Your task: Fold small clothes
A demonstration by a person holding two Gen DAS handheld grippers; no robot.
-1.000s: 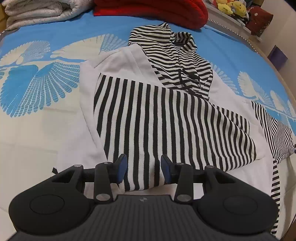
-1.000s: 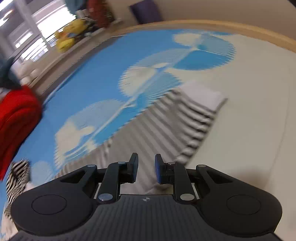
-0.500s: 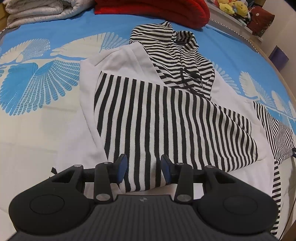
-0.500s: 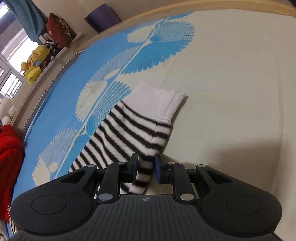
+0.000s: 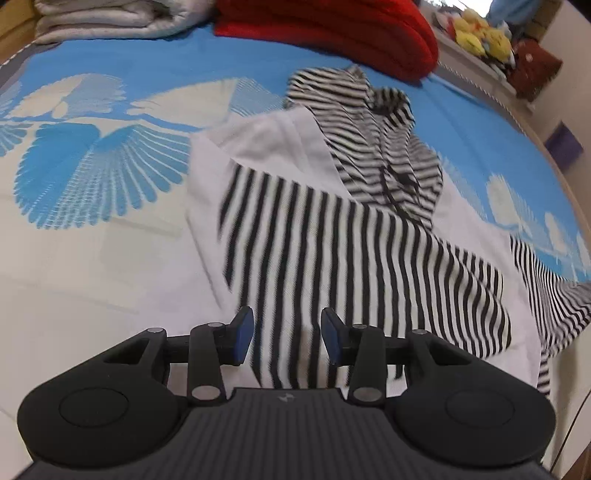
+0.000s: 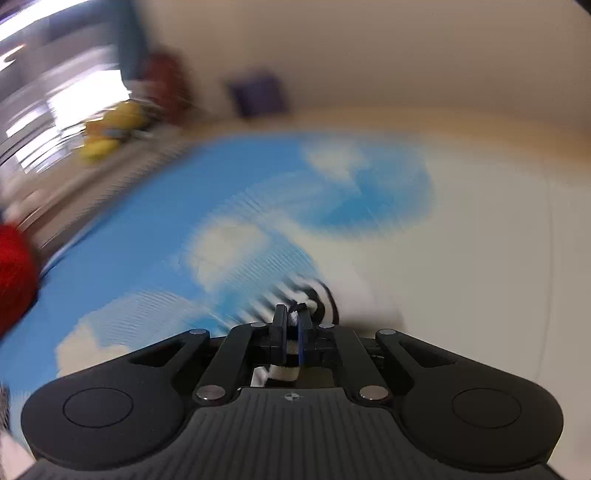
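Observation:
A small black-and-white striped hoodie (image 5: 354, 236) lies on the blue-and-cream bed cover, hood (image 5: 373, 122) at the far end, one sleeve folded across the white body. My left gripper (image 5: 287, 334) is open and empty, hovering over the near hem of the striped part. The other sleeve (image 5: 550, 288) trails off to the right. In the right wrist view my right gripper (image 6: 291, 321) is shut on the striped sleeve cuff (image 6: 314, 295), lifted off the cover; the view is blurred by motion.
A red blanket (image 5: 332, 29) and a folded grey quilt (image 5: 110, 18) lie at the far end of the bed. Yellow plush toys (image 5: 476, 33) sit on a ledge at the far right. The bed's wooden edge (image 5: 569, 192) runs along the right.
My right gripper has closed on the sleeve cuff and lifted it, swinging fast. My left gripper stayed open and shifted slightly over the hem.

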